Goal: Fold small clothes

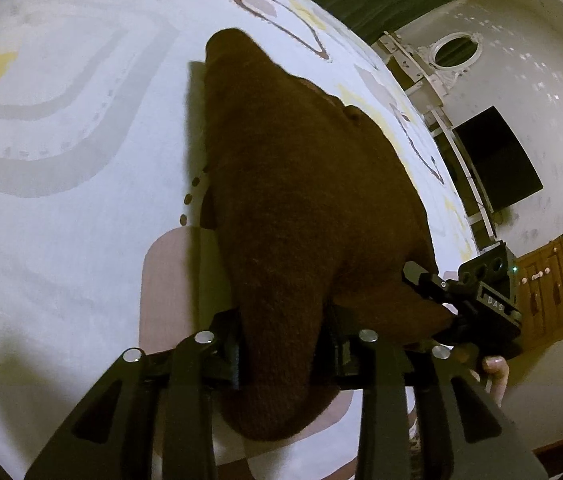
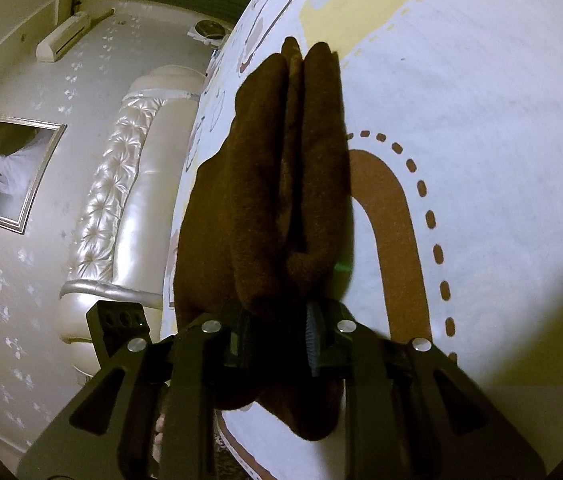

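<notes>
Both claws are on the brown fleece garment (image 1: pixel 301 200) here, lifted above the patterned bed sheet (image 1: pixel 73 208). The left claw (image 1: pixel 281 360) has a thick bunched edge of the cloth running between its jaws at a fairly narrow set; whether the pads are truly pressing I cannot tell. The right claw (image 2: pixel 277 340) is pinched narrow on its own gathered edge, with the fabric hanging forward in three soft lengthwise rolls and the far tip drooping towards the bed.

By my reading, this is the carry-and-lay part of a fold. To do it well, keep the two claws level with each other and draw them apart enough to take the slack out, so those rolls flatten before the cloth lands. Lower the far end first and let it drag flat onto the sheet. The fleece is thick and springy, so it may bulge at any crease.
</notes>
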